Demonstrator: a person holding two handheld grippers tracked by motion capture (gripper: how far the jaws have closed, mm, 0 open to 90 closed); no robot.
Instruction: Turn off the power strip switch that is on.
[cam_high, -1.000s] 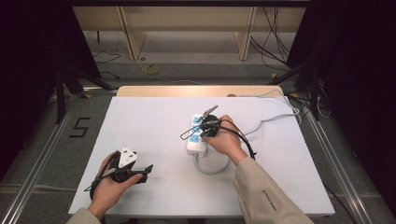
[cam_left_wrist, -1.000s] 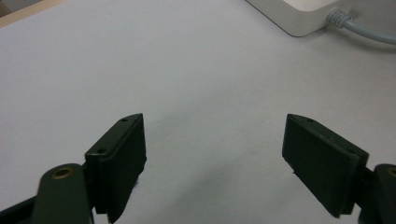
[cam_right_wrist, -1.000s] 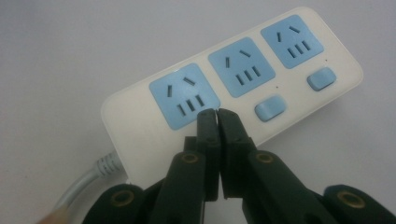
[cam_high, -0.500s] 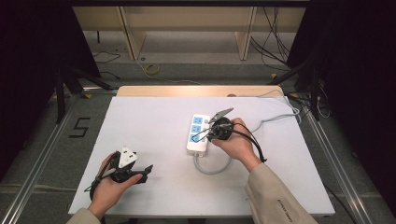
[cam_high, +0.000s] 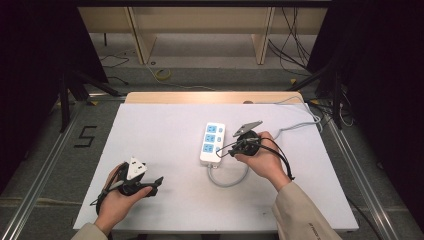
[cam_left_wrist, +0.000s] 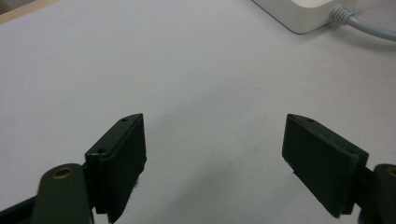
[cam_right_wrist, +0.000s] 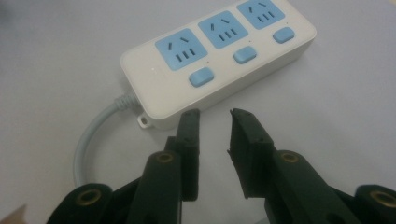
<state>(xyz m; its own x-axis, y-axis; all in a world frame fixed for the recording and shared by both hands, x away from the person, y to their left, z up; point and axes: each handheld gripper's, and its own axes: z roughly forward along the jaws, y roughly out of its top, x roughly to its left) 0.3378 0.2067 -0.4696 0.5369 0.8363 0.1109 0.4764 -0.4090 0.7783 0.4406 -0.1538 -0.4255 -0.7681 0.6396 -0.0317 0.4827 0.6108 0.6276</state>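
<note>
A white power strip (cam_high: 212, 143) lies on the white table (cam_high: 165, 125), a little right of the middle, its long side running away from the person. It has three blue sockets, each with a blue switch beside it. Its grey cable (cam_high: 227, 180) leaves the near end, loops round toward the person's right hand and runs off to the far right edge of the table.

The right gripper (cam_high: 223, 150) sits just beside the near right side of the strip, tips pointing at it. Its jaws have just been opening and now stand a little apart with nothing between them. In the right gripper view, the right gripper (cam_right_wrist: 212, 114) ends just short of the strip's near edge (cam_right_wrist: 219, 58), beside the small mounting tab at the cable end; I cannot tell whether the tips touch the casing.

The left gripper (cam_high: 156, 182) rests low over the near left part of the table, well apart from the strip. In the left gripper view its jaws (cam_left_wrist: 212, 154) stand wide apart over bare tabletop, empty, with a corner of the strip and its cable at the far top right.
</note>
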